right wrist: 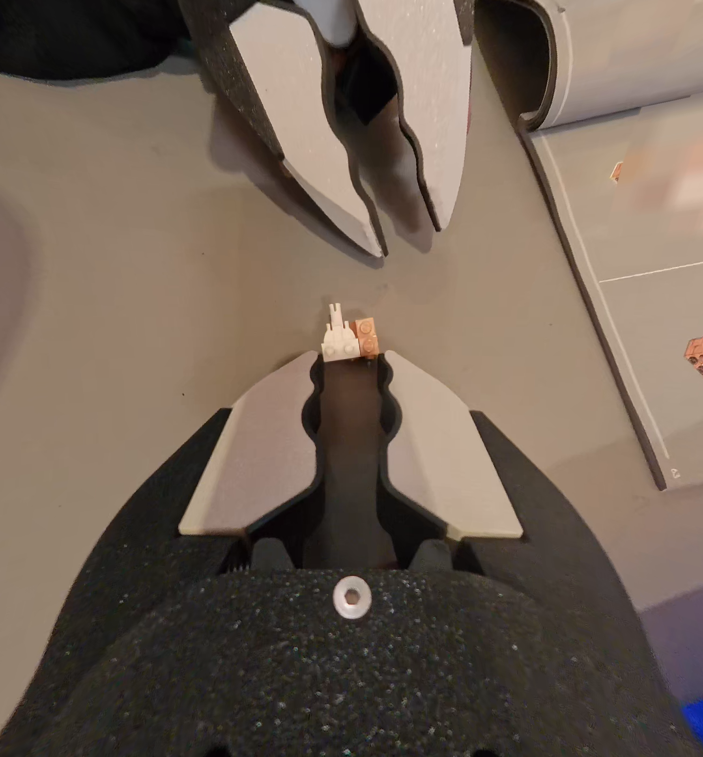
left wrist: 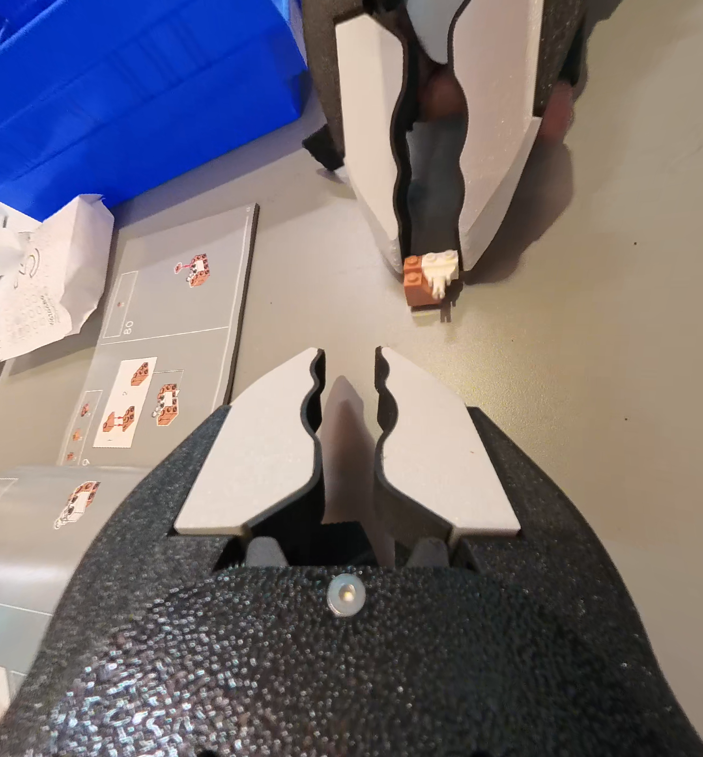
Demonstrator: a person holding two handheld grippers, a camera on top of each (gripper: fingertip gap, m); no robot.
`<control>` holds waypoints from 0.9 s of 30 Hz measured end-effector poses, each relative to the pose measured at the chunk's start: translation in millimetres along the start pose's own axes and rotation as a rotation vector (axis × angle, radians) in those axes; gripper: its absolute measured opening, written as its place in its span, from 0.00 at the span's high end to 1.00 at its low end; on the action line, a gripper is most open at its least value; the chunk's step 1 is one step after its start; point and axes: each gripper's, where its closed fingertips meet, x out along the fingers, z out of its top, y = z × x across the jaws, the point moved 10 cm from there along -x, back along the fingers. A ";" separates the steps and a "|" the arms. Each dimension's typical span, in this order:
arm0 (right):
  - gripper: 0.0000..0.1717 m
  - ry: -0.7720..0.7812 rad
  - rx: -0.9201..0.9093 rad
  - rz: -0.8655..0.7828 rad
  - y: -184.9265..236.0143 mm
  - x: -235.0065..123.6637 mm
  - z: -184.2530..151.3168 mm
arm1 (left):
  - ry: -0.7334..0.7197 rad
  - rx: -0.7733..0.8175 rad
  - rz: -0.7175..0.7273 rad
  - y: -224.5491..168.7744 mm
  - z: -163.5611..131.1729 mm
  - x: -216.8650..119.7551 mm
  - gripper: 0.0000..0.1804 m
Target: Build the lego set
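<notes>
Right wrist view: right gripper [right wrist: 349, 355] pinches brick assembly [right wrist: 352, 336]; underside hidden.

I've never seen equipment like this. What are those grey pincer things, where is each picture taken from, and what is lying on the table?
There is no robot arm here: a person holds a two-fingered gripper in each hand, and a camera on each looks forward along its fingers.

The left wrist view shows the left gripper low in the frame, its jaws apart with nothing between them. Opposite it is the right gripper.

The right wrist view shows that gripper from behind. At its tips sits a small brick assembly, one brown piece joined to one white piece, which the tips appear to clamp.

On the grey table lie an open instruction booklet, crumpled white paper and a blue bin.
</notes>
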 end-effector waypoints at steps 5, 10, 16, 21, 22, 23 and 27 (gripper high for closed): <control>0.83 -0.020 -0.010 0.012 0.2 -1.7 -0.6 | 0.002 -0.008 0.000 0.7 -0.4 -0.1 0.88; 0.79 -0.080 0.018 0.052 -3.7 -6.9 -0.5 | 0.002 -0.009 -0.001 0.6 -0.5 -0.2 0.88; 0.80 -0.176 0.100 0.103 -14.0 -13.2 0.0 | 0.000 -0.004 -0.009 -0.1 -0.6 -0.5 0.88; 0.81 -0.231 0.166 0.139 -21.5 -15.4 0.3 | -0.003 0.004 -0.011 -1.0 -0.5 -0.6 0.90; 0.81 -0.234 0.168 0.141 -22.1 -15.4 0.6 | -0.007 0.002 -0.009 -0.7 -0.5 -1.0 0.91; 0.81 -0.234 0.168 0.140 -22.3 -15.1 0.8 | -0.013 -0.003 -0.006 0.0 -0.3 -1.4 0.91; 0.79 -0.237 0.152 0.129 -21.4 -14.0 2.4 | -0.064 -0.036 0.005 2.6 0.7 -6.0 0.94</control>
